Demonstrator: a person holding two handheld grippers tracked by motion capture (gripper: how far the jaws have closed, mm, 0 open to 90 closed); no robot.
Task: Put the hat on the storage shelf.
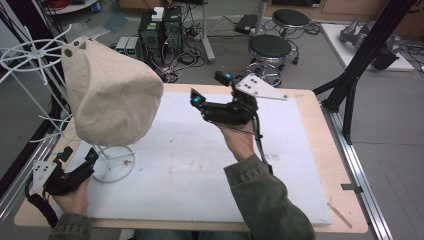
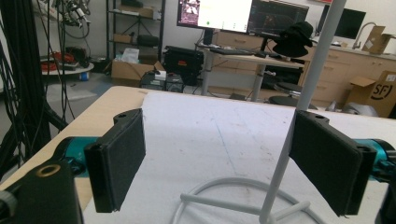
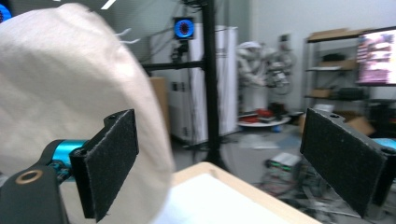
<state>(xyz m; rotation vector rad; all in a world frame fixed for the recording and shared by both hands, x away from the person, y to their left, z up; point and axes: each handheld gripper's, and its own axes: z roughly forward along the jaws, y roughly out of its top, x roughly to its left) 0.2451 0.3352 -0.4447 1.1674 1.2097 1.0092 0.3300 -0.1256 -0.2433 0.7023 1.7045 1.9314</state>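
High view: a cream cloth hat (image 1: 107, 92) sits on a white wire stand (image 1: 114, 162) near the worktop's (image 1: 300, 165) left edge, toward the far left corner, crown uppermost and tilted so that its fuller side bulges toward the worktop's middle. The stand's thin post runs upright, which makes the long axis of the whole assembly vertical; its ring base rests flat on the white mat. The right gripper (image 1: 210, 92) is held high over the middle of the worktop toward the far edge, its tongs spread wide with nothing between them, pointing left at the hat, which lies apart from it on that side. The left gripper (image 1: 77, 156) rests low at the near left corner, just beside the ring base, tongs likewise spread and empty; in the left gripper view the post (image 2: 299, 107) rises close against the inner face of one pad, contact uncertain. Judgement: the left gripper is nearer the stand, the right nearer the hat's crown.
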